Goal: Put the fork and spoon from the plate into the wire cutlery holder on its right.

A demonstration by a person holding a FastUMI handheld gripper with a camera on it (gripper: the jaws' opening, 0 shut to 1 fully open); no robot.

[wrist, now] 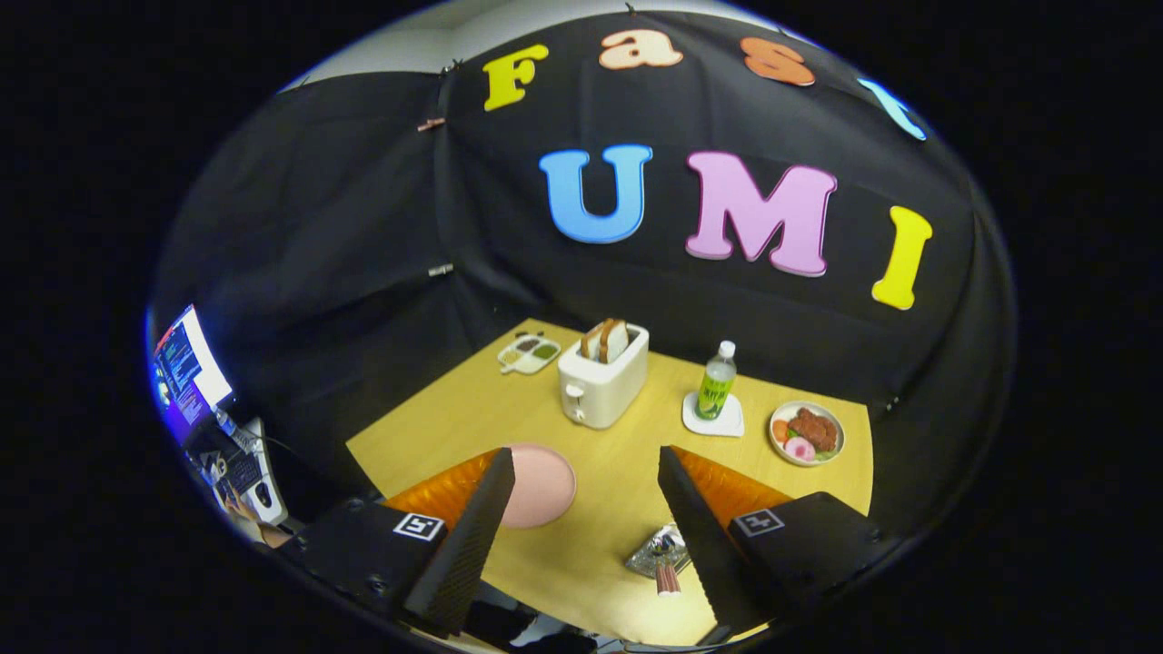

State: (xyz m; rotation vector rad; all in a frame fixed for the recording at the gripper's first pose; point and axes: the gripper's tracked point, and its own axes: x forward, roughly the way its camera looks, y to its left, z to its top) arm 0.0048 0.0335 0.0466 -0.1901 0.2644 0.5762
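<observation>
High above the wooden table (454, 409), my gripper (586, 477) is open with nothing between its fingers. A pink plate (545, 481) lies just ahead of the left finger (482, 518), which covers part of it; the part that shows is bare. The wire cutlery holder (656, 552) stands beside the right finger (695, 527), to the right of the plate. Pinkish handles (668, 579) stick out of it toward me. Whether they belong to the fork and spoon I cannot tell.
Beyond the fingers stand a white toaster (601, 381) with bread slices in it, a small divided dish (528, 353), a green bottle (717, 381) on a white coaster, and a plate of food (807, 432). A lit monitor and a keyboard (238, 472) sit off the table's left.
</observation>
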